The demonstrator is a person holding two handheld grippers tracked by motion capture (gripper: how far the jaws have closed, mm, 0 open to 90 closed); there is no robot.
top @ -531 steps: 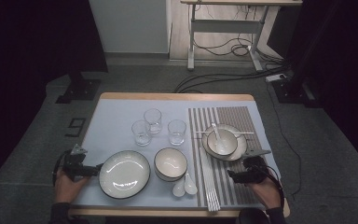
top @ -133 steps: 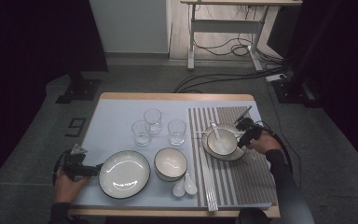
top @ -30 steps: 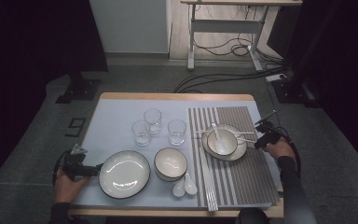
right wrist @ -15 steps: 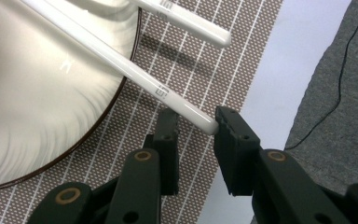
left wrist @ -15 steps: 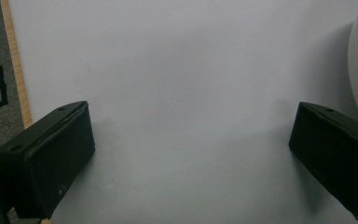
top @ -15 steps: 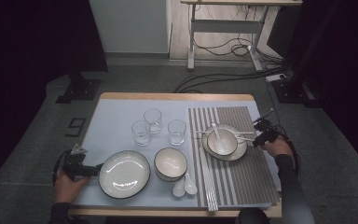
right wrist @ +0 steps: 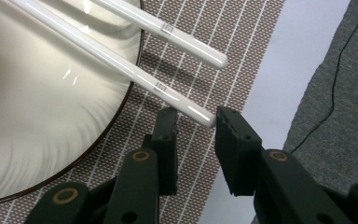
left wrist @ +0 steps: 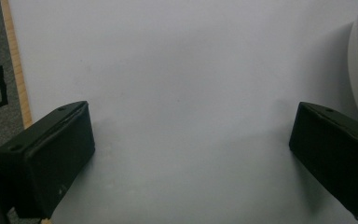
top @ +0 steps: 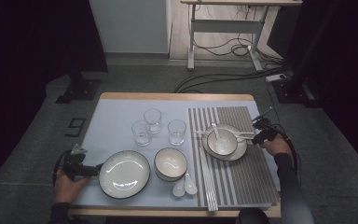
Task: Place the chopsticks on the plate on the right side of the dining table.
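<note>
On the striped placemat (top: 242, 177) stands a white plate (top: 235, 151) carrying a small bowl (top: 223, 142) with a spoon in it. Two white chopsticks (top: 242, 134) lie across the plate, ends pointing right. My right gripper (top: 256, 132) sits at those ends. In the right gripper view its jaws (right wrist: 196, 121) stand a little apart around the tip of the nearer chopstick (right wrist: 121, 65), which rests on the plate rim (right wrist: 98, 135). My left gripper (top: 93, 169) rests wide open on the blue mat (left wrist: 168, 70), just left of the large plate (top: 124, 173).
Three glasses (top: 153, 120) stand in the middle of the table. A bowl (top: 170, 163) sits right of the large plate, with two white spoons (top: 184, 185) in front of it. Another pair of chopsticks (top: 209, 186) lies along the placemat's left edge.
Seconds ago my right hand moved from the plate's far side to its right side, at the chopstick ends. Over the last second nothing visibly moved.
</note>
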